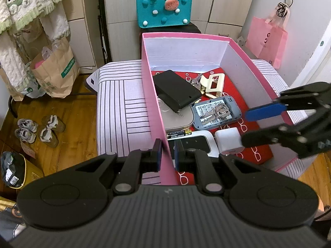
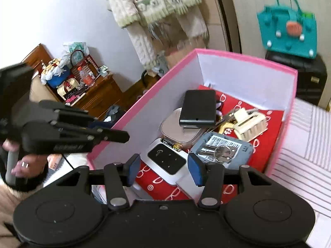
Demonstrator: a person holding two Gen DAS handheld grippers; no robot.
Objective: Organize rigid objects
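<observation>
Home bedroom, striped bedding, hanging robe, shoes

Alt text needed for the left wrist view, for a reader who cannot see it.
The left gripper is shut on the near wall of a pink box standing on a striped cushion. Inside lie a black case, keys on a grey-blue device, a battery and a white charger; the right gripper hovers open above them.
</observation>
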